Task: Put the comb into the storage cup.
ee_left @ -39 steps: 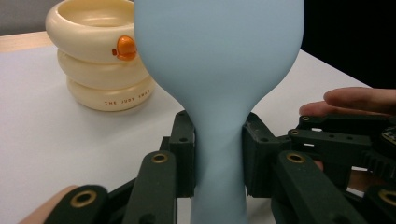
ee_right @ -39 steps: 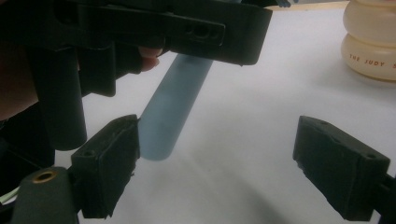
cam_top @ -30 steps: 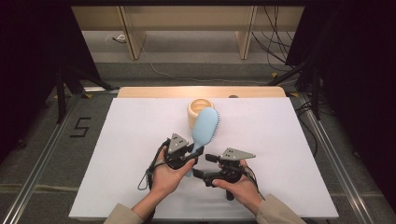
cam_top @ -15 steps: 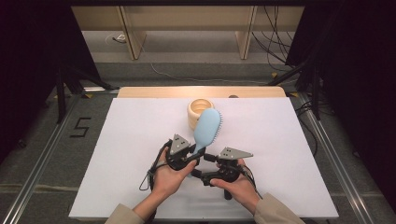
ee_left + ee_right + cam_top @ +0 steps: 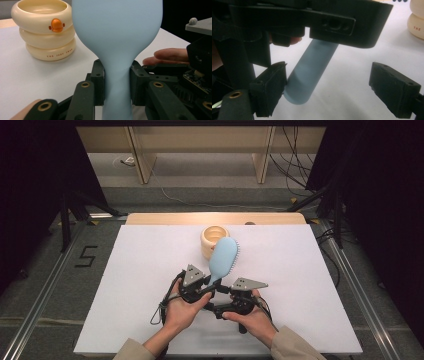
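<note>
My left gripper (image 5: 212, 287) has its jaws clamped on the neck of the light blue hairbrush (image 5: 223, 259), lifting its head toward the cream ringed cup (image 5: 214, 240) just behind. My right gripper (image 5: 329, 82) has its jaws spread wide around the handle's end, with one pad touching it. From above, the brush head overlaps the cup's front. Everything sits on a white worktop (image 5: 135, 270), grey floor and dark curtains around.

A flat white rectangular tabletop (image 5: 140, 290) with a pale wooden strip along its far edge carries a cream ribbed ring-stacked ceramic cup (image 5: 214, 240) with a small orange mark on its side, standing upright near the far middle of the board.
</note>
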A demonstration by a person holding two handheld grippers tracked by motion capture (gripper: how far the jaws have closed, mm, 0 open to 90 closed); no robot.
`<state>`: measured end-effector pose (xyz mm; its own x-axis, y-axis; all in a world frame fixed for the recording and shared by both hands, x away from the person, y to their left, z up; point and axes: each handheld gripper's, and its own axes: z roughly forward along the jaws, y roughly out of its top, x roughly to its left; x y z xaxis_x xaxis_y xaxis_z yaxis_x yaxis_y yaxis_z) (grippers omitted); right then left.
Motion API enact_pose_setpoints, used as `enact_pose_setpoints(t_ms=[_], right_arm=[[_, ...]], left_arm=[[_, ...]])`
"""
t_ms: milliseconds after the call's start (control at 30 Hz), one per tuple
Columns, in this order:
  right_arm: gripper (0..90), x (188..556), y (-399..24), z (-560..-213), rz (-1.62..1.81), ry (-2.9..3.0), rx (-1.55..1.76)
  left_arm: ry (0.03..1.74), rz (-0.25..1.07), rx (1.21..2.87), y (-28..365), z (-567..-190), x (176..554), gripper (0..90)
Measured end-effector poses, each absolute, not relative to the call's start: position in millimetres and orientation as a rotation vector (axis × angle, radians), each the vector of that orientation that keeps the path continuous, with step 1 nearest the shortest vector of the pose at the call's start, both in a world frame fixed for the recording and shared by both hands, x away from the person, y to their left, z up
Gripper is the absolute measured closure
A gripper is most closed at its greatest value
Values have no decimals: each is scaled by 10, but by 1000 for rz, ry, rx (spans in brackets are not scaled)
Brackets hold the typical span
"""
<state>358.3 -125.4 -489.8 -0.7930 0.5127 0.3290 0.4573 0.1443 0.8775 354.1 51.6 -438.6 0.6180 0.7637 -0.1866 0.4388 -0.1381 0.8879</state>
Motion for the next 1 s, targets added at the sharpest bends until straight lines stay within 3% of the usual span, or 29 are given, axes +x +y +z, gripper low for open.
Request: enact_pose_setpoints(t_ms=[467, 1000], right_arm=[[159, 3604, -1163, -4926, 1743, 2360, 985], [343, 3568, -1105, -4904, 1732, 2381, 960]], left_arm=[[964, 356, 1756, 501, -4398, 3535, 691], [965, 367, 1754, 510, -4393, 3542, 691]])
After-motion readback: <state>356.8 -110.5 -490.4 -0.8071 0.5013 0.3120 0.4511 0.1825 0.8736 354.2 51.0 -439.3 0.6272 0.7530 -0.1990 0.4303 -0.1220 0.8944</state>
